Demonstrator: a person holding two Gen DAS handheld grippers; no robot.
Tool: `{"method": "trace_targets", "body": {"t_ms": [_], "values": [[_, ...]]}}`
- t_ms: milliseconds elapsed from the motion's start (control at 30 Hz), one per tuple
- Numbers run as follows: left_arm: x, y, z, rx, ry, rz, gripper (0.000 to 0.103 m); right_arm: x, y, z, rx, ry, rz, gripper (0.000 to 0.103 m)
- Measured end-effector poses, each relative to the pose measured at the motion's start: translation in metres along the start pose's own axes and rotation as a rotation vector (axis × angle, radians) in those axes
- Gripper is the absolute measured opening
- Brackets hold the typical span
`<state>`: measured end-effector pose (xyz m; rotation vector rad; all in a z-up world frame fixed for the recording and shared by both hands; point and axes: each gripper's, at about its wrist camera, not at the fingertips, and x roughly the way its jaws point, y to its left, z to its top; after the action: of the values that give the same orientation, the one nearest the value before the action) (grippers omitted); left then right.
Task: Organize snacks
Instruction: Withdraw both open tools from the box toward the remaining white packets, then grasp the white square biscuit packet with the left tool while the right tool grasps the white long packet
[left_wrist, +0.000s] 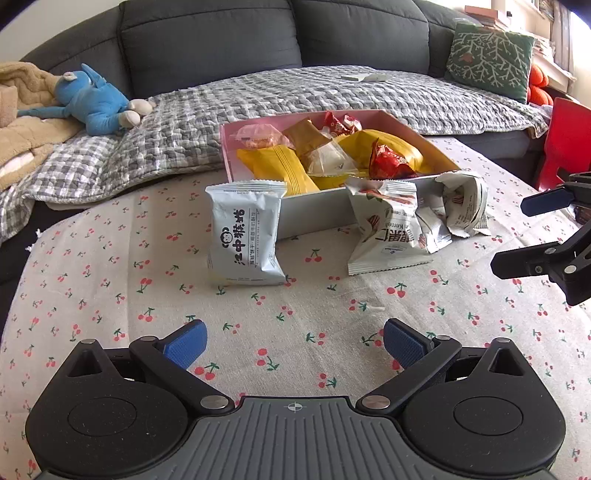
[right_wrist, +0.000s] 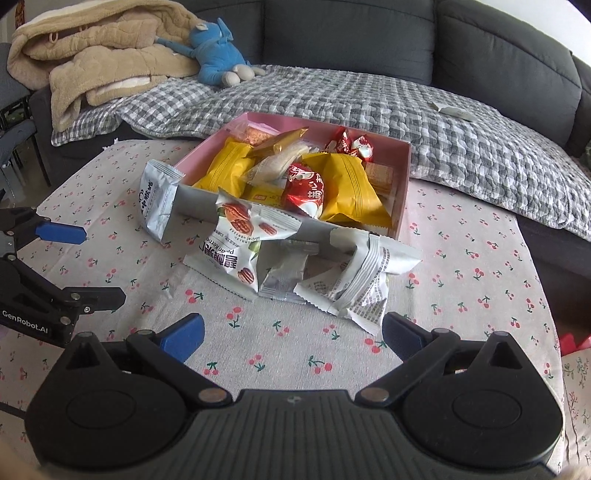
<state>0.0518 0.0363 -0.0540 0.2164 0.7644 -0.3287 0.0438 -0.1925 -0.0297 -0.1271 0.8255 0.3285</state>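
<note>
Home living room for sure: dark grey sofa (left_wrist: 207, 37), checked quilt (left_wrist: 295, 96), blue plush toy (left_wrist: 92, 99), leafy cushion (left_wrist: 489, 59), cherry-print tablecloth (left_wrist: 147, 280).

- Left wrist view sits low over the worktop (left_wrist: 110, 258), looking forward past its own tool (left_wrist: 295, 345) to the box (left_wrist: 314, 214) and sofa (left_wrist: 207, 40).
- Right wrist view looks likewise from further right, nearer the packets (right_wrist: 332, 280).
- Both share the box (right_wrist: 402, 184), packets, sofa; each catches the other tool at its edge.
</note>
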Motion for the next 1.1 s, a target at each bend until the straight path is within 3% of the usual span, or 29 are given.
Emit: {"method": "trace_targets", "body": {"t_ms": [333,533,667,800,1100], "values": [[0.031,0.011,-0.009,0.009,-0.014,0.033,0.102,0.033,-0.011,-0.018,0.0,0.06,-0.05,0.103],[0.041,0.019,-0.008,-0.034,-0.056,0.014,0.103,0.03,-0.019,-0.031,0.065,-0.029,-0.022,0.103],[0.047,0.024,-0.005,-0.06,-0.079,0.019,0.103,0.03,-0.019,-0.025,0.068,-0.001,-0.027,0.103],[0.051,0.03,-0.001,-0.094,-0.093,0.022,0.103,0.031,-0.025,-0.022,0.12,-0.035,-0.039,0.093],[0.058,0.044,0.016,-0.217,-0.129,0.007,0.097,0.035,-0.039,-0.013,0.218,-0.073,-0.028,0.094]]}}
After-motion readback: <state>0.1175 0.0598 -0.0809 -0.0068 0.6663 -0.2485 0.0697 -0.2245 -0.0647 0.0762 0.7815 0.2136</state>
